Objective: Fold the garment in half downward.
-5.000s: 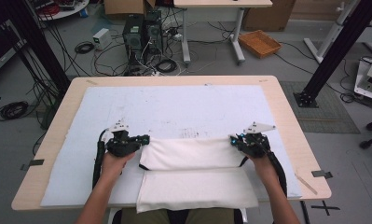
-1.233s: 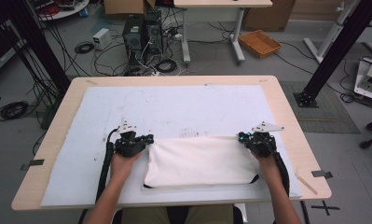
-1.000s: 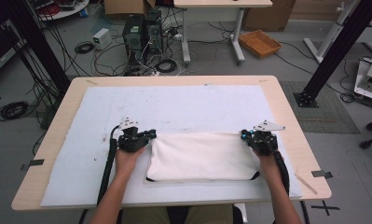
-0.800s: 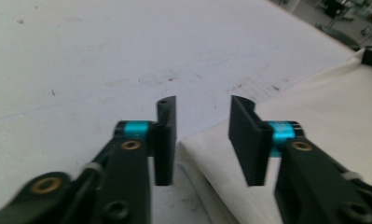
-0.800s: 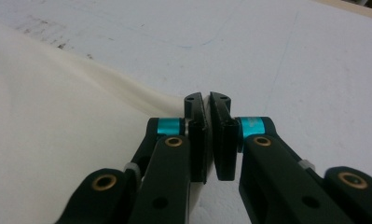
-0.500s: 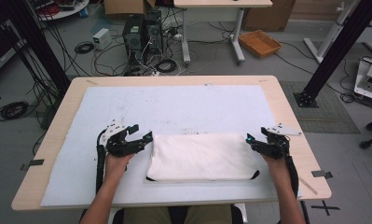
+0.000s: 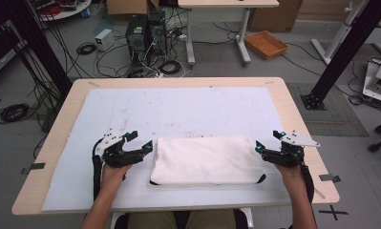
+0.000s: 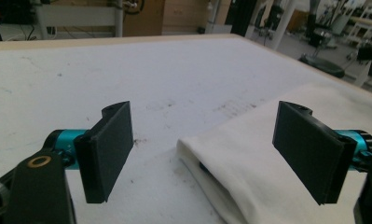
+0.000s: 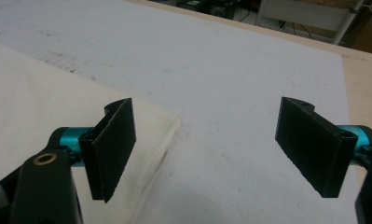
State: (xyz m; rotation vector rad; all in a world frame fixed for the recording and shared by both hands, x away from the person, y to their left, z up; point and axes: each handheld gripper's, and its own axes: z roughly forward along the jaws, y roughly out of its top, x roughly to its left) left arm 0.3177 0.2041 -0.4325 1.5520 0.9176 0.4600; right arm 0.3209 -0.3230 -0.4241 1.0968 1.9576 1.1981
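A folded white cloth (image 7: pixel 207 160) lies flat on the white mat (image 7: pixel 178 109) near the table's front edge. My left gripper (image 7: pixel 141 141) sits just off the cloth's left end, apart from it. Its jaws have just been opening and stand wide; the left gripper view (image 8: pixel 204 140) shows the cloth's corner (image 8: pixel 249 154) low ahead of them, with neither pad touching it. My right gripper (image 7: pixel 268 140) sits just off the cloth's right end. Its jaws have also just been opening, with only bare mat between them (image 9: pixel 204 135). The cloth's edge (image 9: pixel 44 102) lies under the left jaw.
The mat covers most of the wooden table (image 7: pixel 298 119), whose bare rim shows all round. Tape strips (image 7: pixel 329 177) mark the side edges. Beyond the far edge, on the floor, stand computer towers (image 7: pixel 142 33), cables and a wicker basket (image 7: pixel 266 44).
Both grippers were shut at the cloth's two ends a second ago. They have opened, let go, and drawn outward a little. The cloth, earlier hanging over the front edge, lies folded.
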